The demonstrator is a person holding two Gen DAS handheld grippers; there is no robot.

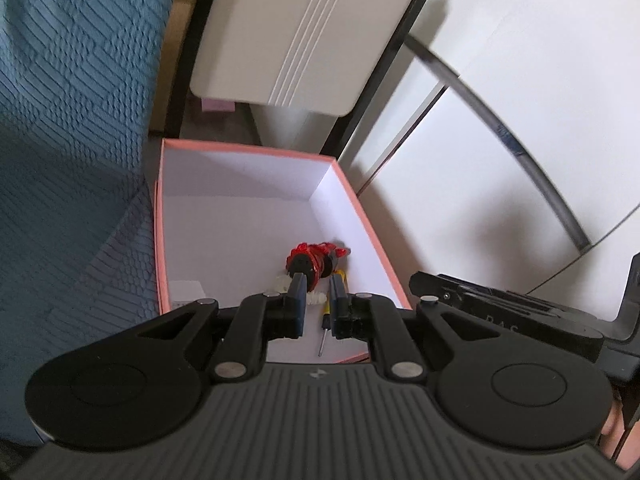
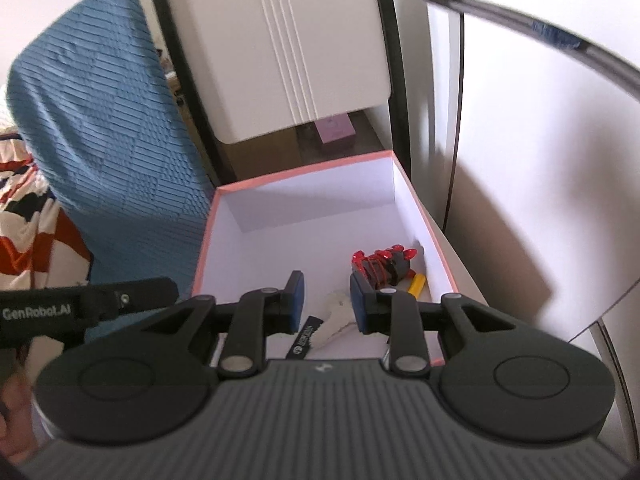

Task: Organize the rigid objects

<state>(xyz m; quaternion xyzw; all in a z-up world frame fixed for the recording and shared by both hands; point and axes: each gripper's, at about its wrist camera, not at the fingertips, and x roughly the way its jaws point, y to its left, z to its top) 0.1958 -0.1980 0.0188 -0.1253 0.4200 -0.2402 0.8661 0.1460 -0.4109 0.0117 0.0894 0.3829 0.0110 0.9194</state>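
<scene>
Both grippers hang above the pink-rimmed white cardboard box (image 1: 248, 216). Left gripper (image 1: 318, 300) jaws nearly together, empty; right gripper (image 2: 326, 304) jaws apart, empty. Risk: descending jaws could knock the red-and-black toy (image 2: 382, 264) inside the box, or snag its rim.

Red toy (image 1: 316, 258) in pink box (image 1: 160, 236)

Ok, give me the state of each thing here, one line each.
Box: open, no lid on.
Red toy: lying in the box.
Screwdriver: lying flat in the box.
White piece: lying in the box.
Left gripper: jaws narrow, empty.
Right gripper: jaws apart, empty.
</scene>
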